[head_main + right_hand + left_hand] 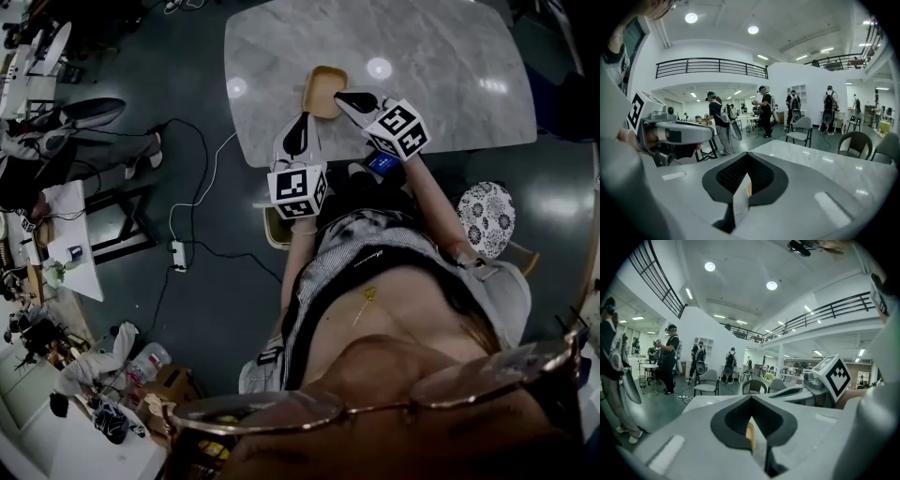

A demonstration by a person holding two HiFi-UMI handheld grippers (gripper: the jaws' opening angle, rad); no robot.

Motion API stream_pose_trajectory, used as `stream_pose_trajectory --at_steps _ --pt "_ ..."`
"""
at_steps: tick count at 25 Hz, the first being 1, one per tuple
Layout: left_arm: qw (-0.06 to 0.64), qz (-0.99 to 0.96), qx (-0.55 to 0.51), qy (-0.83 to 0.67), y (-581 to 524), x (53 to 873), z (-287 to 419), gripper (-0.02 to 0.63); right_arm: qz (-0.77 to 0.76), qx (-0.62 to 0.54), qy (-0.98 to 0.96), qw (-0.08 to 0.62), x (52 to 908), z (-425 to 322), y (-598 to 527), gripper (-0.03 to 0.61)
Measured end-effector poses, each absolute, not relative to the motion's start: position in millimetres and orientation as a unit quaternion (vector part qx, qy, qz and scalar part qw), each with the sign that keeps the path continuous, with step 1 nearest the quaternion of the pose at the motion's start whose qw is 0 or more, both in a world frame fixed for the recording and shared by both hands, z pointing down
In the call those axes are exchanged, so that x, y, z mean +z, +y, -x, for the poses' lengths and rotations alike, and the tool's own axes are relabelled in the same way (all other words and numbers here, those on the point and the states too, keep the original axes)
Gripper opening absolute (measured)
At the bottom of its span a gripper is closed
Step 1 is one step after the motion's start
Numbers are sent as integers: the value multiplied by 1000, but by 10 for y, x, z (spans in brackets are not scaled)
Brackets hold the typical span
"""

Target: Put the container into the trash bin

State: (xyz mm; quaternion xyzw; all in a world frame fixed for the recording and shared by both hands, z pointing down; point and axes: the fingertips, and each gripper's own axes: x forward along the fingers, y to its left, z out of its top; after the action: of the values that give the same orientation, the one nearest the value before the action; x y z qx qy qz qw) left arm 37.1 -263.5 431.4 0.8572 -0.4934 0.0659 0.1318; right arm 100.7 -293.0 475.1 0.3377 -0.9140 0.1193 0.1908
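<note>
A shallow tan container (pixel 324 90) lies on the marble table (pixel 441 75) near its front edge. My left gripper (pixel 302 124) is just below the container's left corner, and my right gripper (pixel 344 96) is at its right side. In the left gripper view the jaws of my left gripper (pixel 751 398) meet at the tips, and a tan sliver (pixel 750 436) shows through the slit behind them. In the right gripper view my right gripper (pixel 749 154) is likewise shut, with a tan sliver (pixel 748 189) in the slit. I cannot tell whether either gripper touches the container. I see no trash bin.
A chair (pixel 273 228) stands under the table's front edge, and a round patterned seat (pixel 486 217) to the right. Cables and a power strip (pixel 178 255) lie on the dark floor at the left. Several people (pixel 765 111) and chairs (pixel 708 382) stand beyond the table.
</note>
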Motion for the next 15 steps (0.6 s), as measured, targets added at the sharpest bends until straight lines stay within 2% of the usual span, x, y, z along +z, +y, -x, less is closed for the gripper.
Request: stream_pose_trajectory --at_steps 15 --pt "155 -824 80 -540 -2589 4403 -136 0 -328 152 -875 324 5916 -1382 -3396 26"
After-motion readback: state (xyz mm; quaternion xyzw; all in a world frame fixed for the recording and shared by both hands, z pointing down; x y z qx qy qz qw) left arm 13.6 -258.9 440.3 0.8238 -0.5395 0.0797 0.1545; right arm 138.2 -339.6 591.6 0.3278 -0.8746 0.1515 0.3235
